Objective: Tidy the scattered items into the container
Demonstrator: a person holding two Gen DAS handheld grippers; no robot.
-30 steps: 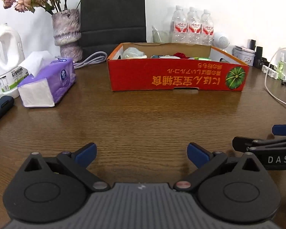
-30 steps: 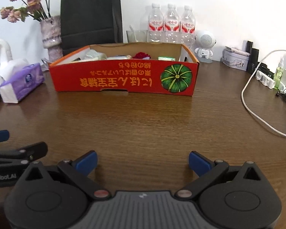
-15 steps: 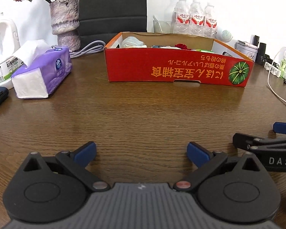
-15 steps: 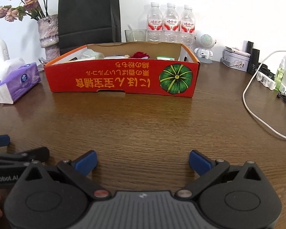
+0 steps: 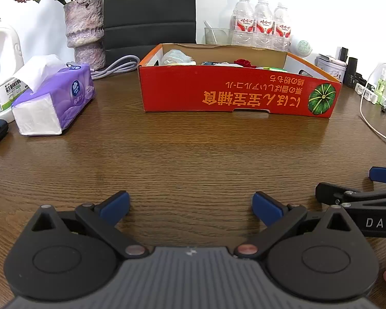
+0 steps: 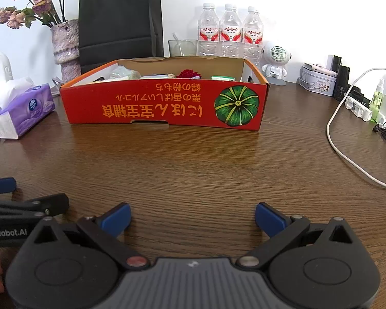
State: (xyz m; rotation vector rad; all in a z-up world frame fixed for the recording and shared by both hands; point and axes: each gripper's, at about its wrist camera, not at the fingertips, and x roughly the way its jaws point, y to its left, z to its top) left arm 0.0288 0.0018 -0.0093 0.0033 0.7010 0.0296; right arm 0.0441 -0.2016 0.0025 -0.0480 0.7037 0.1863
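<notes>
A red cardboard box point(image 5: 234, 95) point(image 6: 164, 104) with a green pumpkin print stands across the brown table, straight ahead of both grippers. Inside it lie several items: a crumpled clear wrapper point(image 5: 176, 56), a red flower-like piece point(image 6: 189, 73) and a green-and-white pack point(image 6: 222, 78). My left gripper point(image 5: 190, 207) is open low over bare wood, nothing between its blue pads. My right gripper point(image 6: 193, 217) is open too, empty, well short of the box. Each gripper shows at the edge of the other's view.
A purple tissue pack point(image 5: 52, 101), a white jug point(image 5: 2, 69) and a vase of dried flowers point(image 5: 86, 29) stand at the left. Three water bottles point(image 6: 230, 31) and a black bag point(image 6: 121, 20) are behind the box. A white cable point(image 6: 347, 139) and small gadgets lie at right.
Both grippers have drawn back and risen a little, so the box sits lower and slightly farther in view. Both stay open and empty.
</notes>
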